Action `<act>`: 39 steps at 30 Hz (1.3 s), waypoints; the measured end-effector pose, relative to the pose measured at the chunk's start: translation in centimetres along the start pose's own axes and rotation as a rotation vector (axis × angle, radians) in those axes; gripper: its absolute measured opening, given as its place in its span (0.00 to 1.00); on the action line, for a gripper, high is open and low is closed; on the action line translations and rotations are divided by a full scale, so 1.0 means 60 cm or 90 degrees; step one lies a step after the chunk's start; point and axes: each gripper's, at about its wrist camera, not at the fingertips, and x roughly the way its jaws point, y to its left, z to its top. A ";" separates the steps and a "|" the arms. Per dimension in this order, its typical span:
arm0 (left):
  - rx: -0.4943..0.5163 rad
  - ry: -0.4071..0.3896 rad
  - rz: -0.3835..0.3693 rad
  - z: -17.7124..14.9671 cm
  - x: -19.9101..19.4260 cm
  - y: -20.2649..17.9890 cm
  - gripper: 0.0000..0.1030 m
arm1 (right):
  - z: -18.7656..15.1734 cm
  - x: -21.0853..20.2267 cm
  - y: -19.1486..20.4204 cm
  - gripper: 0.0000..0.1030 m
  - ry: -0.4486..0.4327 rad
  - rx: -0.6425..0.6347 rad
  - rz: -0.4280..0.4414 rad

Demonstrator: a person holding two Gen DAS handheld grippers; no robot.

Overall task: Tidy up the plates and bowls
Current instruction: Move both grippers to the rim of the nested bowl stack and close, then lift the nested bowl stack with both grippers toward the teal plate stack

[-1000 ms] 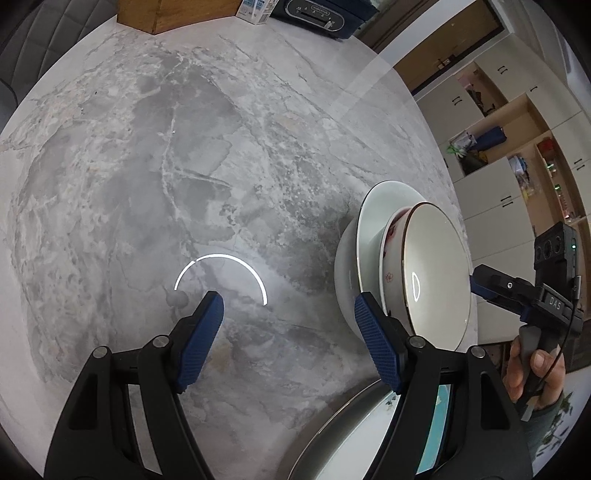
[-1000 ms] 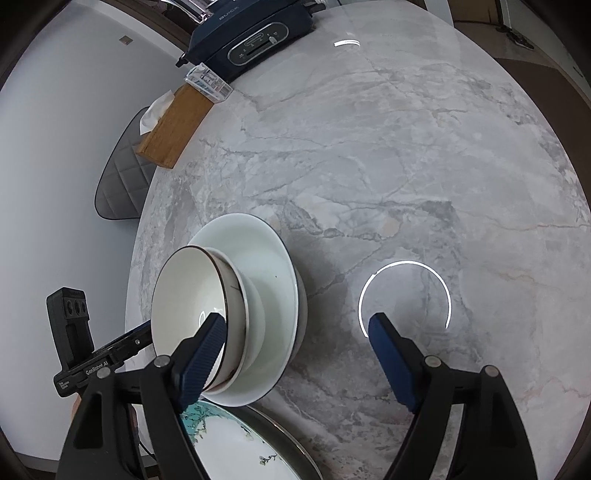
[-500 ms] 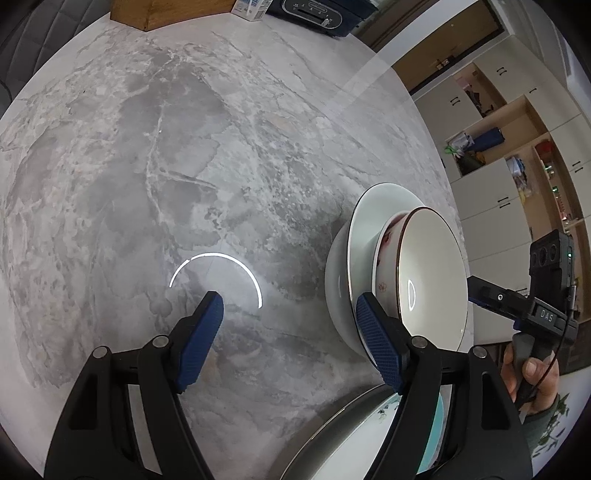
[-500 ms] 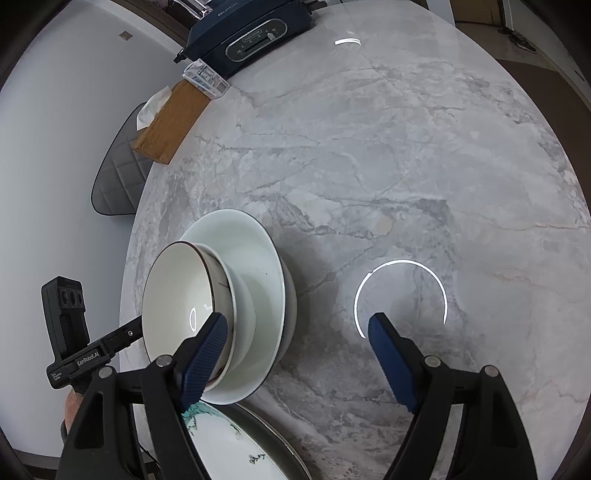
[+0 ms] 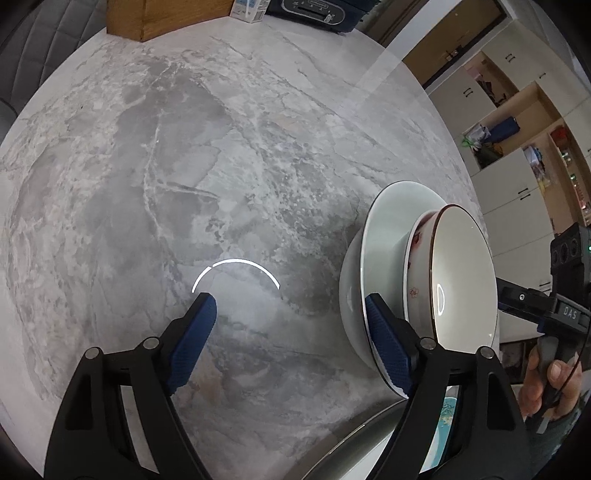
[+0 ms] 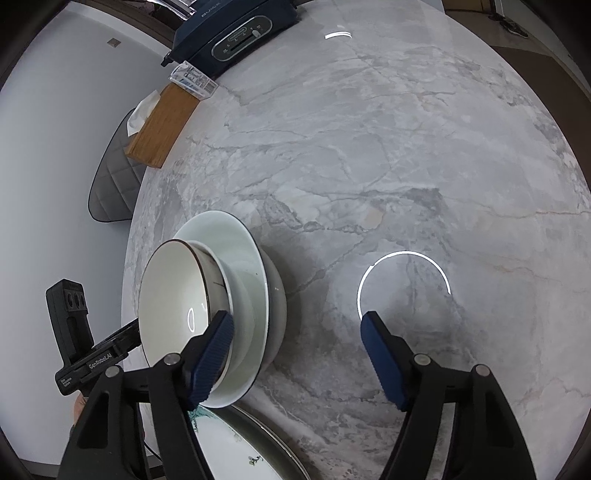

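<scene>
A stack stands on the marble table: a brown-rimmed white bowl (image 5: 461, 273) (image 6: 170, 299) sits in a second bowl with red flowers (image 5: 415, 266), on a wide pale plate (image 5: 391, 218) (image 6: 236, 243). My left gripper (image 5: 291, 332) is open and empty, its right finger beside the stack's near edge. My right gripper (image 6: 295, 347) is open and empty, its left finger in front of the stack. A larger plate with a green print (image 6: 229, 446) (image 5: 443, 410) lies at the near table edge.
A wooden tissue box (image 6: 162, 125) (image 5: 147, 14), a small carton (image 6: 192, 79) and a dark blue appliance (image 6: 236, 33) stand at the table's far side. A grey chair (image 6: 110, 184) is beyond the edge. Cupboards (image 5: 517, 129) line the room.
Both grippers have shifted slightly; the stack sits a little differently in each view. Both stay open and empty.
</scene>
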 end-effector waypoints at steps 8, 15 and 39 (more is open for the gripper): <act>0.005 0.001 -0.024 -0.007 0.011 -0.014 0.57 | -0.003 0.000 -0.007 0.54 0.010 0.006 0.012; 0.000 0.020 -0.022 -0.003 0.026 -0.013 0.59 | 0.006 0.024 0.015 0.42 0.013 -0.029 -0.036; 0.012 0.028 -0.026 -0.019 0.032 -0.064 0.12 | -0.012 0.033 0.032 0.12 0.023 -0.018 0.014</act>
